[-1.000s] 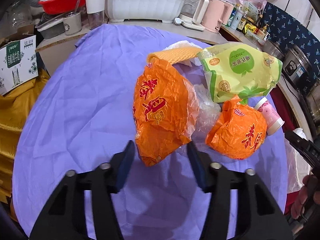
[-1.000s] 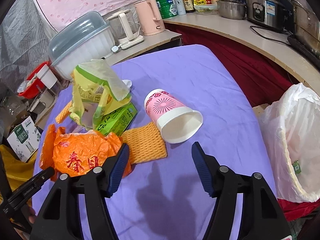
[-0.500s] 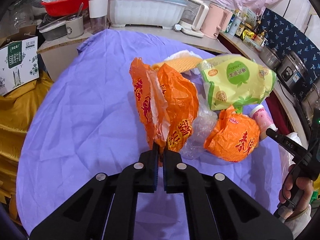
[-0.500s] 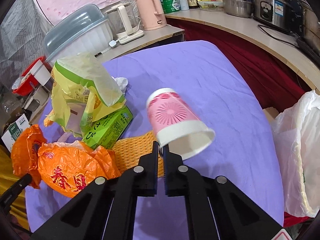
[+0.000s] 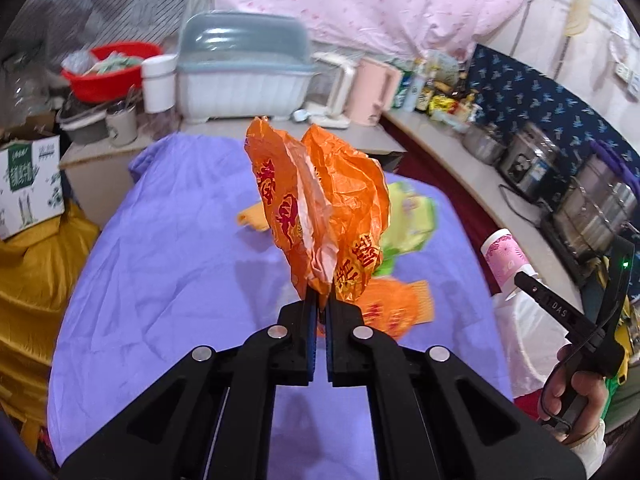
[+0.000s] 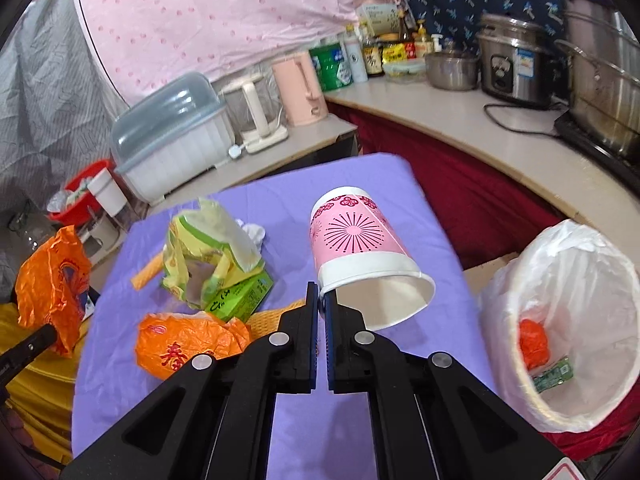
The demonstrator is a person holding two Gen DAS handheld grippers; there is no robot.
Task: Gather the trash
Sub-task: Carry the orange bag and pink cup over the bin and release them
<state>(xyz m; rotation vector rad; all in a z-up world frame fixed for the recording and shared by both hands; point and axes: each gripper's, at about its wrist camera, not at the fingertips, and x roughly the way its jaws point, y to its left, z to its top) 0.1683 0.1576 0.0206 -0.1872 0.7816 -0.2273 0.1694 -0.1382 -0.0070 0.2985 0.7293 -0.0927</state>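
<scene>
crumpled orange plastic bag with red print (image 5: 320, 216) stands up from the left gripper (image 5: 321, 300) tips, pinched at its lower edge, clear of the purple tablecloth (image 5: 168, 264); pink flower-patterned paper cup (image 6: 356, 248) tilts off the right gripper (image 6: 321, 300), jaws clenched on its rim, white-lined trash bin (image 6: 576, 264) beside it

Two crumpled orange plastic wrappers with red lettering show, one lifted (image 5: 320, 216) and one lying on the purple cloth (image 6: 188, 344); there is one pink paper cup with a white rim (image 6: 360, 252), one yellow-green snack bag (image 6: 208, 248), one small green carton (image 6: 240, 300) and one crumpled white tissue (image 6: 254, 232). Two pieces of yellow foam netting lie there, one small (image 6: 146, 276) and one larger (image 6: 276, 318). One white-lined waste basket (image 6: 580, 400) stands beside the bench, with two black grippers, left (image 5: 321, 308) and right (image 6: 321, 300).
</scene>
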